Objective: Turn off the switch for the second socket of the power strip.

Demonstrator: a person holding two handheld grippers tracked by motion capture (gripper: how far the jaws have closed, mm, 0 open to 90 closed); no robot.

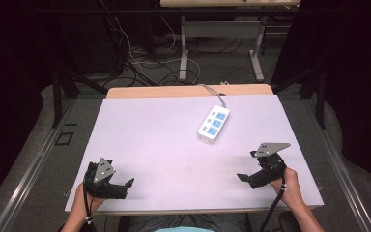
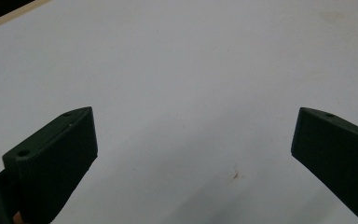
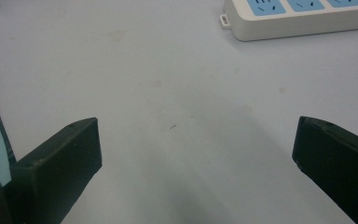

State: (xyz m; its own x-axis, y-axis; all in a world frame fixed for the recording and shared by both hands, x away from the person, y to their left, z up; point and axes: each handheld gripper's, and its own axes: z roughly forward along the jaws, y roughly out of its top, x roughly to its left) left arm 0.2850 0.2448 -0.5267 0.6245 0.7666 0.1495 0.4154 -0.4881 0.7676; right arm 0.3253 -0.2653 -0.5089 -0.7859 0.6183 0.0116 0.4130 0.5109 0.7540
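High view: a pale lavender-white rectangular worktop [image 1: 164, 140] with a light wooden strip along its far edge carries a white plastic power strip with blue socket faces [image 1: 214, 123]. The strip lies toward the far right of the surface, set at a slant, and its grey cable [image 1: 216, 94] runs off over the far edge. At the near left corner the person's left hand [image 1: 84, 200] holds the left gripper [image 1: 125, 186], black with a grey three-cornered plate on top, its jaws pointing right across the worktop. At the near right, the right hand [image 1: 290, 186] holds the right gripper [image 1: 244, 178], its jaws pointing left. Both grippers are well apart from the power strip and from each other.

In the left gripper view, the left gripper [image 2: 193, 154] has its two black jaws spread wide over bare worktop [image 2: 182, 70], with a small reddish-brown speck [image 2: 235, 176] between them. In the right gripper view, the right gripper [image 3: 196, 154] is likewise spread wide with nothing between the jaws, and the near end of the power strip [image 3: 298, 16] lies at the top right.
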